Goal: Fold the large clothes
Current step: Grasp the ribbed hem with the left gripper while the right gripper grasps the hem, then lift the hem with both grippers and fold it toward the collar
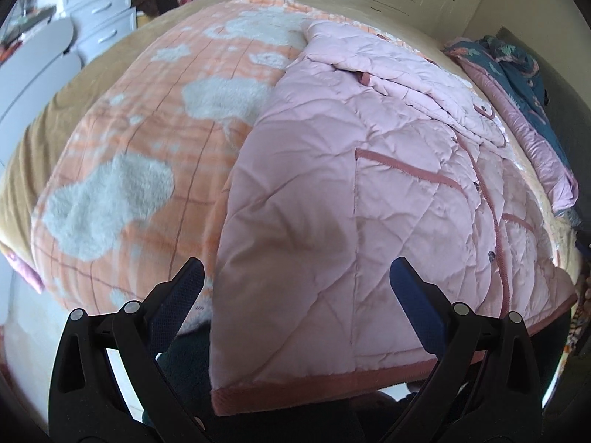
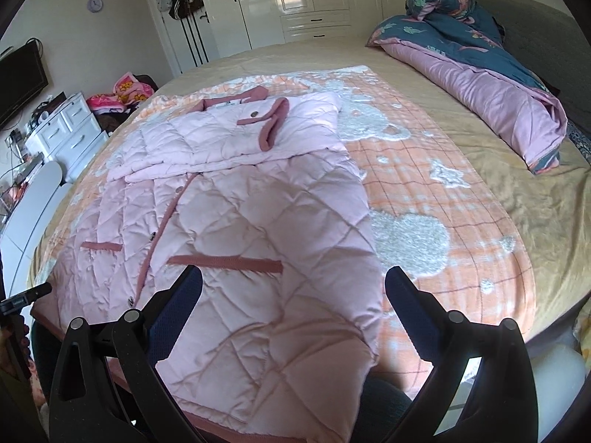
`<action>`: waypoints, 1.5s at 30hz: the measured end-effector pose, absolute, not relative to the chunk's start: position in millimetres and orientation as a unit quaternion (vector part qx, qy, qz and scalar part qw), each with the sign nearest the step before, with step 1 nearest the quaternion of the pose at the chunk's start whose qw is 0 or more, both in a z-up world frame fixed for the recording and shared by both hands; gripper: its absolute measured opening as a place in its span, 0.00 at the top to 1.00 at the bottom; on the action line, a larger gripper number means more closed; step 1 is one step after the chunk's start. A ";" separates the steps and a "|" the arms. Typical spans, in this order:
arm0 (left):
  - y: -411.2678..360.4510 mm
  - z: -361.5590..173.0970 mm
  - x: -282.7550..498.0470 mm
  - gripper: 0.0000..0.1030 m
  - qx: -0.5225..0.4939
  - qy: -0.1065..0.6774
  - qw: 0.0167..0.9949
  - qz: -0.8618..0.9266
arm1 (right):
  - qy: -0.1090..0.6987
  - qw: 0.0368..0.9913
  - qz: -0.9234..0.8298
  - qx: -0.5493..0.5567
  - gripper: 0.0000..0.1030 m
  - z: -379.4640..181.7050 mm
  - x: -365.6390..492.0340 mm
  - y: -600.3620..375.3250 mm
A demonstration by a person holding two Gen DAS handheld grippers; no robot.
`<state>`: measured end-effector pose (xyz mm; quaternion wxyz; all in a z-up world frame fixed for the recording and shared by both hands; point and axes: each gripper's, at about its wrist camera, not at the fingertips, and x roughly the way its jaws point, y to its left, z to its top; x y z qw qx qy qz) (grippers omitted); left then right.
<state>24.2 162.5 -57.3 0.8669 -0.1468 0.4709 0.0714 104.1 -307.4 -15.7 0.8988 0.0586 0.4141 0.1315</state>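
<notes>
A large pink quilted coat (image 1: 351,170) with darker pink trim lies front up on an orange plaid blanket (image 1: 147,118) spread over the bed. Its sleeves are folded across the chest (image 2: 236,129), and its hem (image 1: 332,384) hangs toward the bed's near edge. My left gripper (image 1: 297,273) is open above the coat's lower left part, fingers wide apart and holding nothing. My right gripper (image 2: 293,280) is open too, hovering over the coat's lower right side (image 2: 266,295) near a pocket welt (image 2: 225,262). The left gripper's handle (image 2: 22,299) shows at the far left of the right wrist view.
A rolled blue and pink duvet (image 2: 480,74) lies at the head of the bed (image 2: 498,170). White wardrobes (image 2: 295,0) line the far wall. A white dresser (image 2: 66,129) with clothes beside it and a white curved table (image 2: 33,199) stand left of the bed.
</notes>
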 end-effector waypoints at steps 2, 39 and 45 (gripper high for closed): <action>164.9 -60.7 21.9 0.08 -0.151 0.474 0.865 0.068 | 0.418 0.897 0.129 0.058 0.04 -18.0 101.6 -313.1; 152.6 -65.9 16.7 0.79 -0.152 0.446 0.882 0.027 | 0.519 0.798 0.306 -0.016 0.62 -71.0 93.1 -290.4; 146.0 -47.1 21.5 0.89 -0.137 0.415 0.899 0.020 | 0.461 0.831 0.310 0.007 0.73 -51.0 88.2 -297.8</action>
